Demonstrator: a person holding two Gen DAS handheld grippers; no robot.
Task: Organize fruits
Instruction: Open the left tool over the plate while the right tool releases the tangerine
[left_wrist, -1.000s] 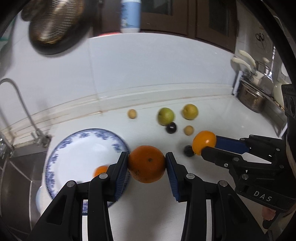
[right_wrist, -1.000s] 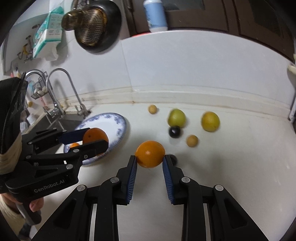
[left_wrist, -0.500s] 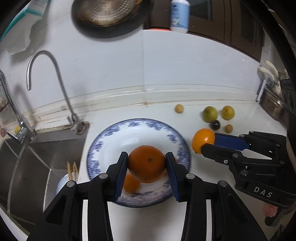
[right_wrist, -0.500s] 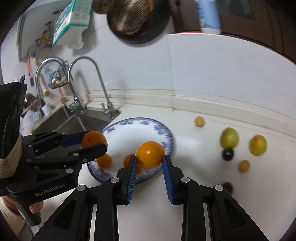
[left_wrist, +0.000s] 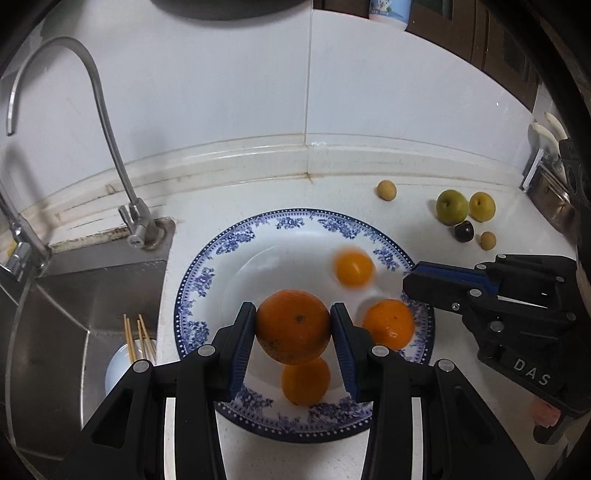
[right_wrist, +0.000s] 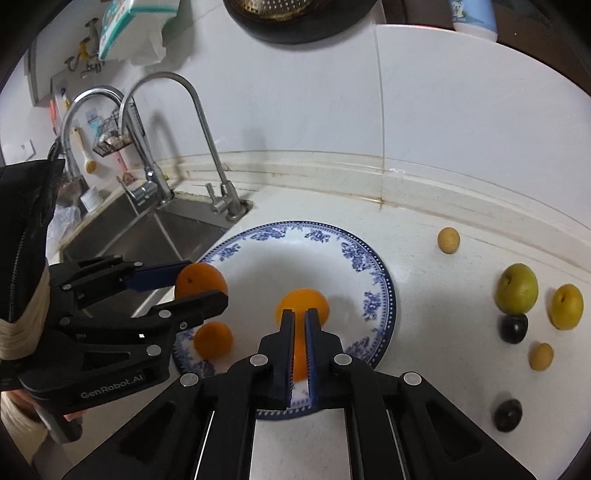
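The plate (left_wrist: 236, 240) sits hard against the sink (left_wrist: 92, 280) edge on its left, with the faucet (left_wrist: 107, 110) standing at the sink's back corner and the raised wall ledge (left_wrist: 258, 151) just behind. To the plate's right I see a bare strip of counter (left_wrist: 424, 229) before the loose fruit begins, and bare counter also in front of the plate. Down in the sink a small bowl (left_wrist: 118, 369) holds chopsticks (left_wrist: 136, 336).

I count four oranges. The big orange (left_wrist: 293, 325) is clamped between the pads of my left gripper (left_wrist: 293, 314), which is narrow around it and hangs over the near half of the plate. A second orange (left_wrist: 306, 380) lies on the plate directly under it, a third orange (left_wrist: 388, 323) just to its right near the rim, and a blurred orange (left_wrist: 352, 267) farther in.

Loose on the counter are one green fruit (left_wrist: 451, 211), one yellow fruit (left_wrist: 482, 206) touching it, two small tan fruits (right_wrist: 448, 240), and two dark plums (right_wrist: 513, 328), all well apart from the plate.

My right gripper (right_wrist: 300, 313) is squeezed nearly together with nothing between its pads; it points over the plate's near rim, the blurred orange just beyond its tips.
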